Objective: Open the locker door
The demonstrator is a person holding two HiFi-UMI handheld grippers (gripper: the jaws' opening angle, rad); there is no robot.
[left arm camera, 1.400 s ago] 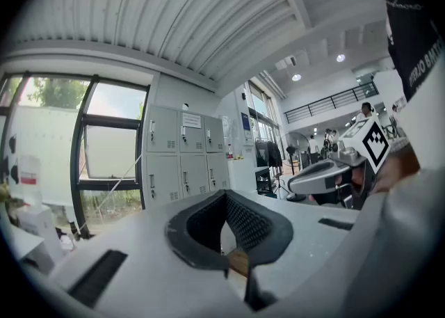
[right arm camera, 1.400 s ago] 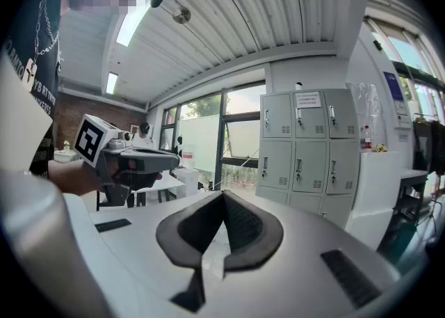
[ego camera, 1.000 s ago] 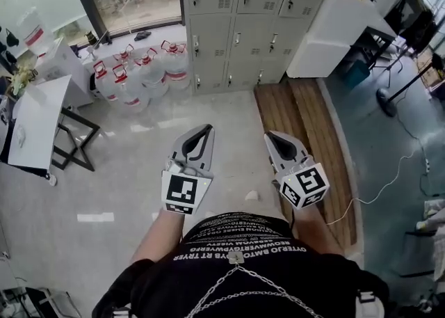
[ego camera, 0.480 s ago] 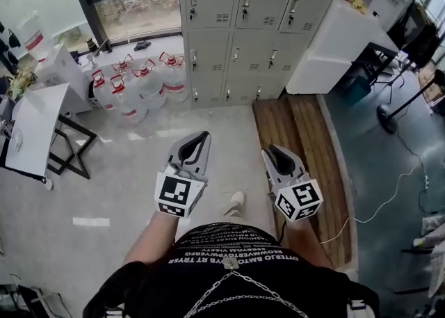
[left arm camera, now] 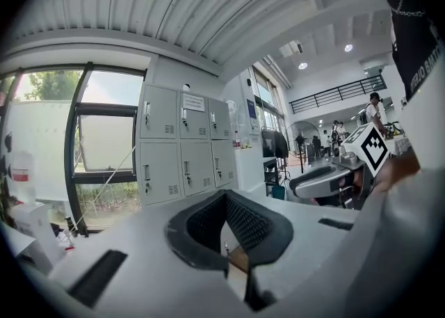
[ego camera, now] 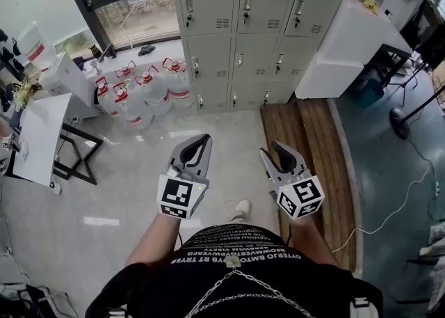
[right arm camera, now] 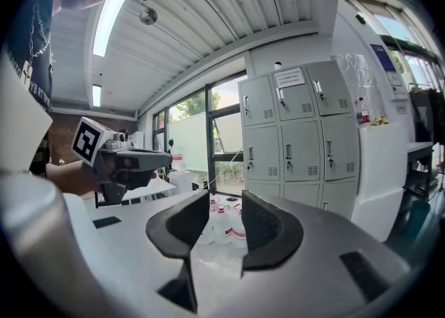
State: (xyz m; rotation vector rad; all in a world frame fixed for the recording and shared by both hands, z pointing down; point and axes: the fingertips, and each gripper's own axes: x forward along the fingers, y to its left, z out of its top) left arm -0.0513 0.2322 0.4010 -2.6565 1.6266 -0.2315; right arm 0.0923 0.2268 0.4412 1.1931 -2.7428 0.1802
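Locker doors (ego camera: 261,3) are all shut, each with a small handle near one edge. They belong to a grey bank of lockers that stands well ahead of both tongs, across the pale floor (ego camera: 139,170).

The left tongs (ego camera: 203,138) point forward toward the lower part of that bank. In the left gripper view their padded jaws meet at the tips, with nothing between them.

The right tongs (ego camera: 273,148) are near them on the right, about level with them, and point the same way. Their jaws are parted and opening. Nothing is between them, and the right gripper view shows only the distant bottles through the gap. Both tongs are well apart from the lockers.

Ahead and to the left of the left tongs, a cluster of large clear water bottles (ego camera: 146,90) with red caps stands on the floor just beside the left end of the bank, below a window (ego camera: 132,10). Farther left of the left tongs is a white worktop (ego camera: 38,136) on black legs.

Ahead and to the right of the right tongs, a white cabinet (ego camera: 348,45) stands against the right end of the bank. Wooden boards (ego camera: 313,142) lie on the floor from that cabinet back past the right tongs. A pale shoe (ego camera: 242,208) shows on the floor between the two tongs, just behind them.
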